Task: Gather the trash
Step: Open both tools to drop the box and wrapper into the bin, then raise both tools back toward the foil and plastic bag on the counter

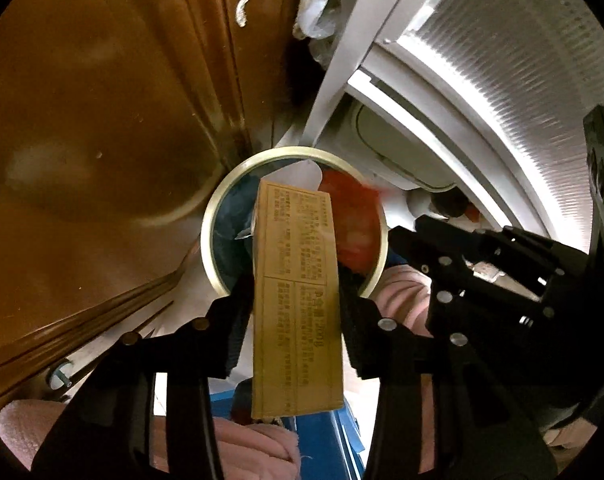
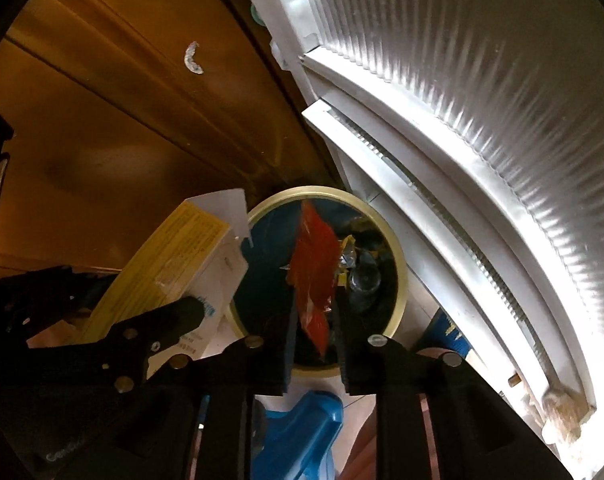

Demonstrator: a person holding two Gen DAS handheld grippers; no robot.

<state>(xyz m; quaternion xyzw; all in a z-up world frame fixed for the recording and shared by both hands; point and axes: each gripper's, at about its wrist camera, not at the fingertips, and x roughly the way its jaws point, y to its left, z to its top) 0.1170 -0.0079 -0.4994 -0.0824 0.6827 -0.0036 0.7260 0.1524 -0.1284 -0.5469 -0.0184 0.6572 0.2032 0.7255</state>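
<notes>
A round trash bin with a cream rim lies straight below both grippers, with wrappers and a clear bottle inside. A long yellow printed box stands between the fingers of my left gripper, its far end over the bin's mouth. The jaws look slightly parted from its sides, so they are open. A red wrapper hangs loose between the parted fingers of my right gripper, over the bin. The two grippers are side by side.
A brown wooden cabinet door rises on the left of the bin. A white ribbed panel with a white frame curves along the right. A blue plastic object and pink sleeves are near the bottom.
</notes>
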